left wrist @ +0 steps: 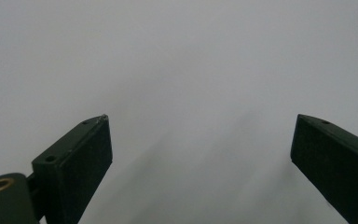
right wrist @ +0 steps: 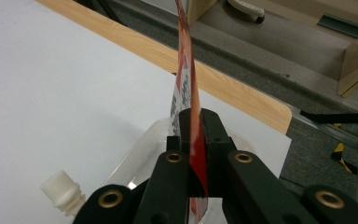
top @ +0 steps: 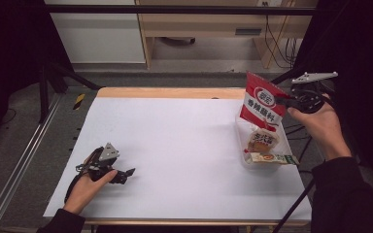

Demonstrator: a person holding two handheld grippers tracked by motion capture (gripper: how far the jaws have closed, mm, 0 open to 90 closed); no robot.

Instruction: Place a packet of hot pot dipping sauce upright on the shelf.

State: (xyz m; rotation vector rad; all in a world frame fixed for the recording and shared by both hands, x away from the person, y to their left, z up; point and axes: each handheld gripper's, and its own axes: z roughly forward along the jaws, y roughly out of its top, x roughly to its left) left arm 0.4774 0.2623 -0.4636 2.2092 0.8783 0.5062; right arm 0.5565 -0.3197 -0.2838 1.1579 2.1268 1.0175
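The white table (top: 175,145) is mostly bare. At the right, my right gripper (top: 280,101) pinches the red packet (top: 262,103) above the clear tub (top: 243,138); I lower slowly. My left gripper (top: 126,174) rests wide open, holding nothing.

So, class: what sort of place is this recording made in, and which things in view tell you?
Probably a lab or workshop recording bay, not a home: a white-topped table fenced by dark curtains, an overhead bar, and metal rail on the floor, with cables trailing under a wooden bench behind.
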